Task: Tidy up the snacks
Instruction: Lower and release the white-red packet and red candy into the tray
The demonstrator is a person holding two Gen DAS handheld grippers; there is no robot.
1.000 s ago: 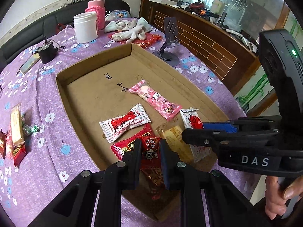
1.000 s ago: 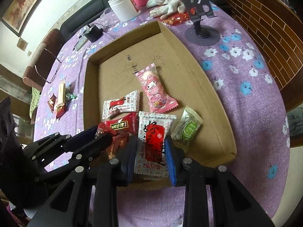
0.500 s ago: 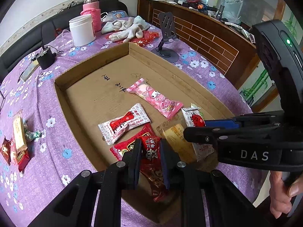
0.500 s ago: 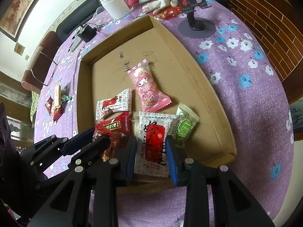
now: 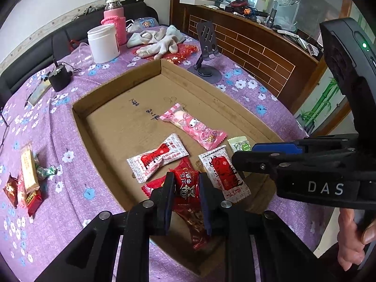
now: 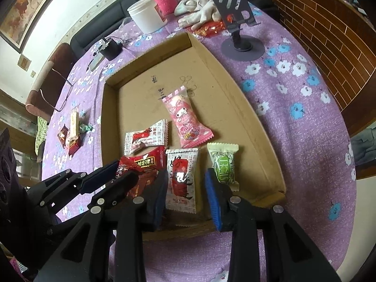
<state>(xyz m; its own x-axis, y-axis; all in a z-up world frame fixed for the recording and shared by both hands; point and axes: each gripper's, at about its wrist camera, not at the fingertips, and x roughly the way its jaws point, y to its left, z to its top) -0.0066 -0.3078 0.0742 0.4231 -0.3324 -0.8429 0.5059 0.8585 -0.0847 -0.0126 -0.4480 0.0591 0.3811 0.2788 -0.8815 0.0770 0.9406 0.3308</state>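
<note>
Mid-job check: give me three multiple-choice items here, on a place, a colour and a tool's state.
1. Where is the green packet? A on the tablecloth; B inside the cardboard box; C in a jar.
2. The held packet in the left tool is: A dark red; B blue; C yellow.
3. The right tool is: A shut on a packet; B open; C out of view.
B, it lies on the box floor; A, red wrapper pinched between its fingers; B, its fingers stand apart.

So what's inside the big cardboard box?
The cardboard box holds a pink packet, two white-and-red packets, a green one and a red one. The left gripper pinches another red packet, hiding what's underneath.
</note>
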